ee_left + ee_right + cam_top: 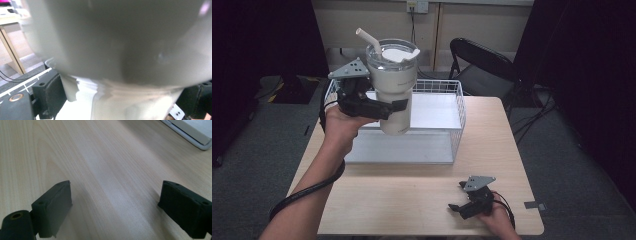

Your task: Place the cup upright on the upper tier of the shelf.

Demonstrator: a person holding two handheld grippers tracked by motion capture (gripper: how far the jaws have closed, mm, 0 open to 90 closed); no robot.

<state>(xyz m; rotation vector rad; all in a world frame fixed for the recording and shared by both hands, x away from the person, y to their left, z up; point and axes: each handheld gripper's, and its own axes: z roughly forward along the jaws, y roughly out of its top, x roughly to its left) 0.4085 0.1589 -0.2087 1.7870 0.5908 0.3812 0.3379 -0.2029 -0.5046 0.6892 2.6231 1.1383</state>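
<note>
My left gripper (393, 106) is clamped around the cream tumbler (394, 92), holding it upright in the air above the white wire basket (459, 107) at the back of the bench (422, 200). A straw (368, 39) leans out of its clear lid (392, 54). Small print on the tumbler's side is too faint to read. My right gripper (455, 197) rests spread wide and empty on the bench's near edge. A black folding chair (482, 62) stands behind the bench.

Cream tumbler (394, 95) with smooth satin finish, clear glossy plastic lid (392, 54). White-coated wire basket (452, 117) behind the left gripper (379, 107). Pale matt wood-grain desk (105, 170) under the right gripper (115, 202), matt black.
</note>
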